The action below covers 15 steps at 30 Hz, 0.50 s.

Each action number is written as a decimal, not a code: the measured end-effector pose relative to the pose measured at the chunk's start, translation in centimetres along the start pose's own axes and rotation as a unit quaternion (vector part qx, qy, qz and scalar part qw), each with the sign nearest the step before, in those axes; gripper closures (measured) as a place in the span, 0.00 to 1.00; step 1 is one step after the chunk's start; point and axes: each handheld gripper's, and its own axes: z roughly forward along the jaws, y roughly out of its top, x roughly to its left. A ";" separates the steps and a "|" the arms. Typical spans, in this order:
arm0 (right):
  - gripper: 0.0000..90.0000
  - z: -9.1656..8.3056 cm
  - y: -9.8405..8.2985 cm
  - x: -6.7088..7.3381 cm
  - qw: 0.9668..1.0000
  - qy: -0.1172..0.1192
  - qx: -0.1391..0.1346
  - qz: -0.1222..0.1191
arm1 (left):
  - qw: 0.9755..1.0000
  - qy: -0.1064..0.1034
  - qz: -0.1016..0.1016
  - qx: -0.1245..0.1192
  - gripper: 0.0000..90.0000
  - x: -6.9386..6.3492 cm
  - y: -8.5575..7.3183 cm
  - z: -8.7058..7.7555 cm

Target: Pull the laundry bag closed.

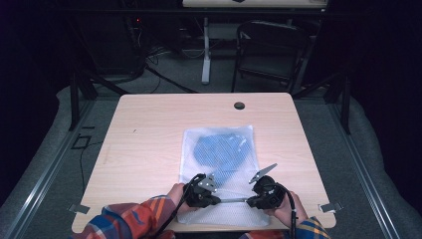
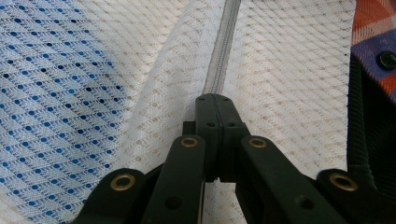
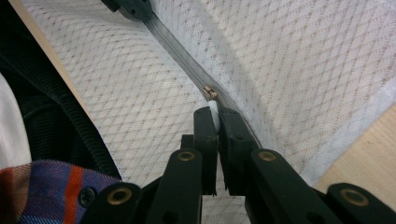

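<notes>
High view: white mesh laundry bag [image 1: 219, 164] lies centre-low on the table [image 1: 149, 129]. Left gripper [image 2: 212, 109] is clamped on the zipper tape [image 2: 223, 42]; right gripper [image 3: 215, 119] pinches the white pull tab [image 3: 213, 114]. Best keep the tape taut and draw the slider straight along it.

White mesh-cloth bag [image 1: 219, 164], matt wooden table [image 1: 149, 134]

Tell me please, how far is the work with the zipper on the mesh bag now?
Done: a blue cloth lies inside the white mesh bag on the table. In hand: the left gripper is shut on the zipper band, and the right gripper is shut on the white zipper pull, beside the slider. Left: probably drawing the slider along the band; whether it opens or closes, I cannot tell.
</notes>
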 end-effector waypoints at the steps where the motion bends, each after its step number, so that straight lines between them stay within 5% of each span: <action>1: 0.96 0.0 0.0 0.0 1.000 0.000 -0.001 0.000 | 1.000 0.000 0.000 -0.002 1.00 0.0 0.0 0.0; 10: 0.96 0.1 0.1 0.1 1.000 -0.003 -0.001 0.001 | 1.000 0.000 0.006 0.000 1.00 -0.1 0.4 -0.1; 15: 0.96 0.2 0.2 0.0 1.000 -0.002 0.004 -0.002 | 0.999 0.002 0.008 -0.032 1.00 -0.2 1.6 -0.5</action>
